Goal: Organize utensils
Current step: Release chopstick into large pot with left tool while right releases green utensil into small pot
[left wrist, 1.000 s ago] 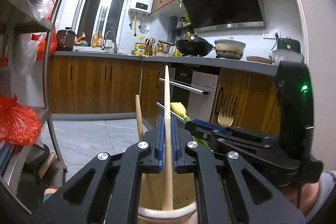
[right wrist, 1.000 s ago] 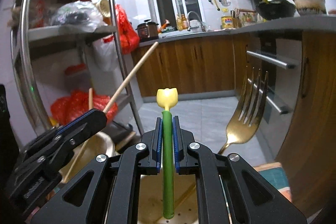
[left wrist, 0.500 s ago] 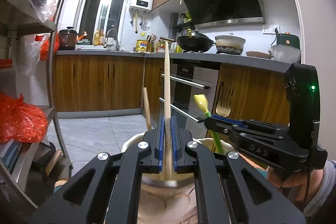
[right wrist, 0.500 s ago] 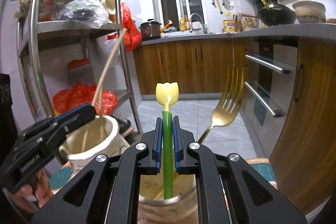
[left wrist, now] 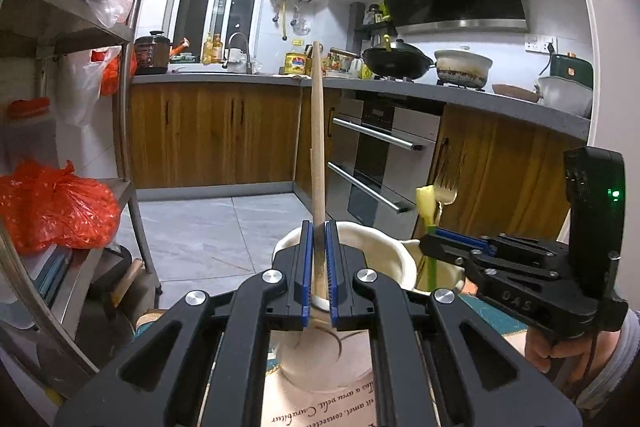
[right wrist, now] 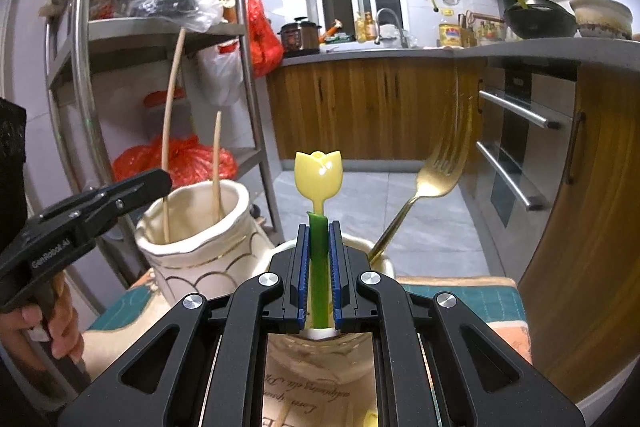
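Observation:
My left gripper (left wrist: pixel 317 227) is shut on a long wooden chopstick (left wrist: pixel 318 147) that stands nearly upright in a cream ceramic holder (left wrist: pixel 372 239). In the right wrist view this holder (right wrist: pixel 200 227) sits at the left with two chopsticks; the left gripper (right wrist: pixel 160 181) grips the taller one (right wrist: pixel 172 131). My right gripper (right wrist: pixel 318 227) is shut on the green stem of a yellow tulip-topped utensil (right wrist: pixel 318 179) that stands in a second holder (right wrist: pixel 358 245). A gold fork (right wrist: pixel 436 167) leans in that same holder.
Both holders stand on a patterned mat (right wrist: pixel 460 299). A steel shelf rack (right wrist: pixel 92 67) with red bags (left wrist: pixel 52 207) stands close on the left. Wooden cabinets and an oven (left wrist: pixel 380 155) lie ahead and to the right. A hand (right wrist: pixel 44 323) holds each gripper.
Both grippers have drawn back from the holders, which now show more fully ahead. The long chopstick went from leaning to nearly upright. Both grips stay the same.

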Available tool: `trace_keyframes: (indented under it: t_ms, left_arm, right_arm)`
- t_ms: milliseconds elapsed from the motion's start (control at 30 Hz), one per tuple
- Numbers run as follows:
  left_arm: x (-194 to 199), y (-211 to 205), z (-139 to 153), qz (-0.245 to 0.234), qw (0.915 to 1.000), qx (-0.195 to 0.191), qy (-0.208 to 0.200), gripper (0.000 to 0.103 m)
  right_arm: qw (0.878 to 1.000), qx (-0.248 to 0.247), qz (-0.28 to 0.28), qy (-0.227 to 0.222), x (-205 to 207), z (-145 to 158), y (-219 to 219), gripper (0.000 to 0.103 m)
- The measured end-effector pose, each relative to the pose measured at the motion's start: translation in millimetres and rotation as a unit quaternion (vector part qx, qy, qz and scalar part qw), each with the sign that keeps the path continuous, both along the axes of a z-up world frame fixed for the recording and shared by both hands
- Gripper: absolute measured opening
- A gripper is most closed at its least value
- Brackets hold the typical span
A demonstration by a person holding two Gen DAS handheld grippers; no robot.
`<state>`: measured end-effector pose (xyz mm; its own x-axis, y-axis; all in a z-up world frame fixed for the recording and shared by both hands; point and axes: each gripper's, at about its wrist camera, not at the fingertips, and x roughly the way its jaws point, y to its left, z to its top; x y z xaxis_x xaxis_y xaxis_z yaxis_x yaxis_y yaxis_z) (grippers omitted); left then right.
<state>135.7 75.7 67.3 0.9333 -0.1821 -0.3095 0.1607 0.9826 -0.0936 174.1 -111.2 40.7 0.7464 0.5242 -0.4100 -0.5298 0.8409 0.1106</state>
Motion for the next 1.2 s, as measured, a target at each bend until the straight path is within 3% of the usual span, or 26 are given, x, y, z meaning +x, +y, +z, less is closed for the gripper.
trace_keyframes:
  t_ms: [100, 333, 467, 600, 867, 1067, 1133, 1200]
  left_arm:
    - [1, -4, 0, 0.004, 0.9998, 0.017, 0.005, 0.007]
    - [3, 2, -1, 0.012, 0.9997, 0.015, 0.012, 0.009]
    - [1, 6, 1, 0.020, 0.9997, 0.011, 0.008, 0.024]
    - [0, 8, 2, 0.020, 0.9997, 0.012, 0.005, 0.026]
    - [-7, 11, 10, 0.025, 0.9995, 0.019, -0.004, 0.038]
    - [-15, 12, 10, 0.031, 0.9992, 0.025, -0.001, 0.051]
    - [-18, 11, 9, 0.033, 0.9990, 0.030, 0.000, 0.055]
    - [-21, 10, 8, 0.036, 0.9988, 0.035, 0.001, 0.062]
  right_arm:
    - [1.000, -0.001, 0.004, 0.012, 2, -5, 3, 0.010]
    - [1.000, 0.003, 0.008, 0.030, 9, -11, 5, 0.010]
    - [0.999, -0.004, 0.014, 0.034, 12, -13, 10, 0.010]
    - [0.999, -0.007, 0.016, 0.034, 12, -13, 11, 0.011]
    - [1.000, 0.001, 0.004, 0.017, 4, -4, -2, 0.017]
    - [0.999, 0.029, -0.019, -0.003, -10, 12, -28, 0.043]
    - [0.999, 0.035, -0.024, -0.007, -14, 17, -35, 0.056]
    - [0.999, 0.043, -0.031, -0.010, -19, 20, -44, 0.079]
